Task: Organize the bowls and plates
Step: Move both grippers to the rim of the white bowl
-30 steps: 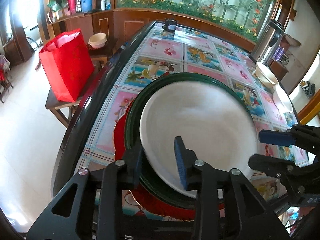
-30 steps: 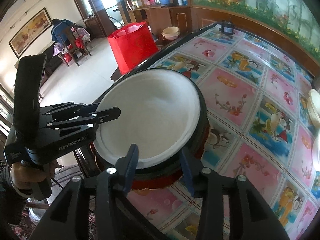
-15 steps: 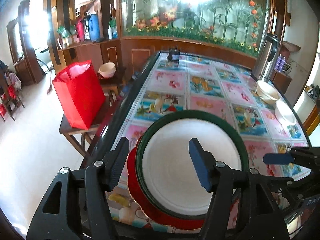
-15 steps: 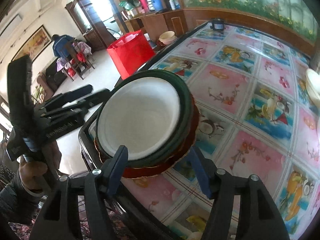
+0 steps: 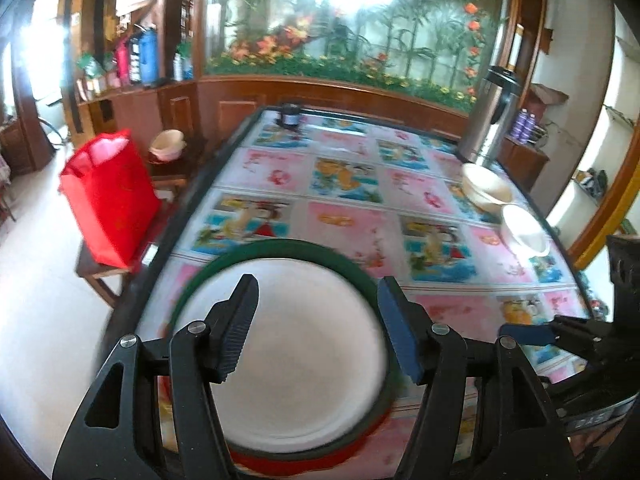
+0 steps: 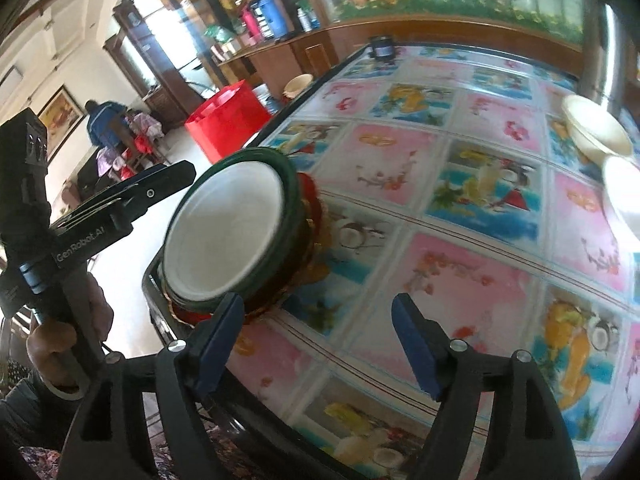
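Two pale bowls (image 5: 486, 190) sit far across the tabletop (image 5: 344, 216), well apart from the plate stack (image 5: 288, 352). Left gripper (image 5: 316, 328) jaws hang open, right gripper (image 6: 316, 340) jaws are opening, nothing between either.

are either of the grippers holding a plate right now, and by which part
Nothing is held. The left gripper is open above the white plate, and the right gripper, jaws opening, has only tablecloth between them.

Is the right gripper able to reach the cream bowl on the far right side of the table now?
Probably yes. The right gripper holds nothing, its jaws opening, and only bare tablecloth lies between it and the cream bowl.
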A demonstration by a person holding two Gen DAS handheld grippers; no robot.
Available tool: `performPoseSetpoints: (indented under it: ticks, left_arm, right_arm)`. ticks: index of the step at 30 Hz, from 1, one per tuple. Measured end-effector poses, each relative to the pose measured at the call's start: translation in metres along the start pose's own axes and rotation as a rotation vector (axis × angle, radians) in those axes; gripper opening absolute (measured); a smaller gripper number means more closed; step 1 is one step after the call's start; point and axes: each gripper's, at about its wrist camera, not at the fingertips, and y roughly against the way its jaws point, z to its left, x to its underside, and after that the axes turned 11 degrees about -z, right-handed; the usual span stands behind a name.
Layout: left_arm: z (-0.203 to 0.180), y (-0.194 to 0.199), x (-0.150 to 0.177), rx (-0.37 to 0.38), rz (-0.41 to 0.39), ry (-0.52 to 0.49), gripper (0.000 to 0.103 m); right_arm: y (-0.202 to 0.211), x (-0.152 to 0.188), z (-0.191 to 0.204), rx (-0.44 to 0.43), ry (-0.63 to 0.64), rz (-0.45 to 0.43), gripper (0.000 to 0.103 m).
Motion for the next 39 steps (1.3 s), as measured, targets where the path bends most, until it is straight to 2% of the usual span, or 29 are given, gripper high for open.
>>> performPoseSetpoints:
  ticks: [9, 18, 27, 31, 39]
  left_arm:
    - [-0.079, -0.032, -0.002, 0.121, 0.087, -0.064, 0.063]
    - [-0.148, -0.07, 0.005, 0.176, 0.179, -0.119, 0.063]
    - [-0.209, -0.106, 0.002, 0.207, 0.216, -0.144, 0.062]
    - [-0.233, -0.125, -0.002, 0.191, 0.21, -0.17, 0.062]
    - [-0.259, -0.17, -0.01, 0.207, 0.267, -0.116, 0.062]
  right_arm:
    - [0.024, 0.015, -0.058, 0.08, -0.094, -0.008, 0.077]
    - [0.058, 0.017, -0.126, 0.179, -0.174, -0.032, 0.078]
    - [0.104, 0.001, -0.202, 0.31, -0.232, -0.076, 0.078]
    - [0.118, -0.006, -0.236, 0.358, -0.266, -0.091, 0.079]
    - [0.11, -0.025, -0.275, 0.364, -0.288, -0.082, 0.079]
